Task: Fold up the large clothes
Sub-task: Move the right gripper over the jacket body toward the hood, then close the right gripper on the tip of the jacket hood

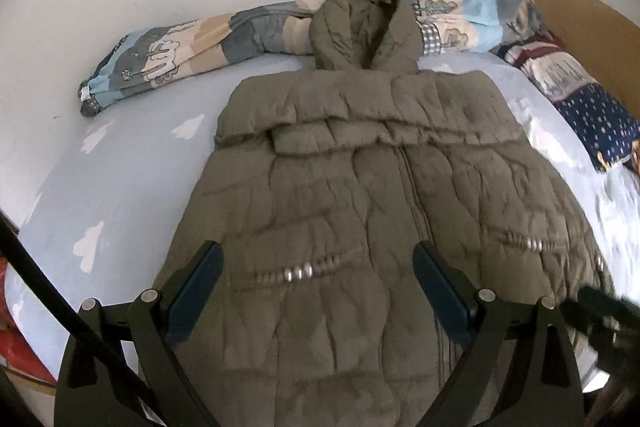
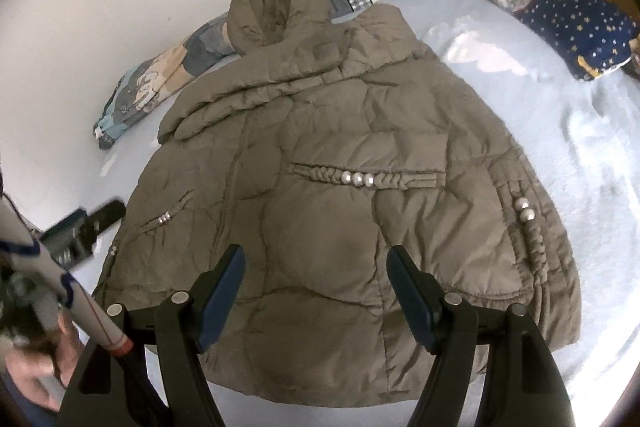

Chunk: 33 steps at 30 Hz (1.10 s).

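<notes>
We hold both claws, left gripper (image 1: pixel 316 263) and right gripper (image 2: pixel 316 267), released above the olive quilted hooded jacket (image 2: pixel 328 163), flat on the pale blue bedsheet (image 2: pixel 560 163).

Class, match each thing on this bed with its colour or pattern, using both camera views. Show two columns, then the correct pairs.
Things:
1. jacket
2. sheet
3. rolled quilt
4. pillow

Colours or patterns:
A. navy with small light specks
B. plain olive brown
C. pale blue with white clouds
D. patchwork of blue, beige and grey with drawn trees

Pairs: 1-B, 2-C, 3-D, 4-A
</notes>
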{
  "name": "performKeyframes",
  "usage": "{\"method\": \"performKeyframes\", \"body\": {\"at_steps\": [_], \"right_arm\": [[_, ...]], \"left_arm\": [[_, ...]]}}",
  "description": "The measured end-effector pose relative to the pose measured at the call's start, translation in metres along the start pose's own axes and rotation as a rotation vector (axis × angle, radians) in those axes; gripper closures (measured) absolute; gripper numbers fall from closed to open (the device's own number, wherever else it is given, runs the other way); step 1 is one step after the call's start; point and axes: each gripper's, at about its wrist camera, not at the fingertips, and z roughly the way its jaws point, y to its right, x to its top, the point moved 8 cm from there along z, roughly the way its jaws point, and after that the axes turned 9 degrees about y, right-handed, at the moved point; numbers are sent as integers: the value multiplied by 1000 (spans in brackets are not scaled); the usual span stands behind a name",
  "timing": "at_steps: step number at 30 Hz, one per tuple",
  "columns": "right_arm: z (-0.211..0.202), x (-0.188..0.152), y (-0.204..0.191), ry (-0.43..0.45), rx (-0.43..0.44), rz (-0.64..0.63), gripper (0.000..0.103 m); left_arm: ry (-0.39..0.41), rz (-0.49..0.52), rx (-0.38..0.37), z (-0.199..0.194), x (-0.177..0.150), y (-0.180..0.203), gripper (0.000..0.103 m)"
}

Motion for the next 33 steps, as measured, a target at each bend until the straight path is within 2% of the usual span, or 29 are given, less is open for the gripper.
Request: {"method": "performKeyframes", "body": {"at_steps": [4, 8, 11, 14, 18, 21, 26, 29, 33], "right_arm": [[3, 8, -1, -22, 23, 8, 26], [4, 37, -9, -26, 47, 8, 26], [5, 78, -20, -19, 43, -11, 26], [9, 126, -35, -3, 45, -41, 26], [30, 205, -54, 22, 33, -75, 26], [62, 262, -67, 31, 13, -117, 26], [127, 344, -75, 69, -20, -91, 26], [165, 381, -81, 86, -36, -77, 26], [222, 423, -78, 99, -63, -52, 26]], "left_arm": [[-10, -51, -12, 29, 36, -9, 8], [21, -80, -22, 56, 74, -22, 8], [55, -117, -40, 82, 88, -39, 8], [23, -142, -50, 106, 98, -53, 8], [53, -164, -57, 111, 111, -69, 8], [35, -183, -97, 116, 111, -73, 8], [33, -160, -99, 121, 105, -75, 8], [26, -169, -119, 127, 101, -79, 8], [18, -179, -105, 138, 95, -87, 8]]}}
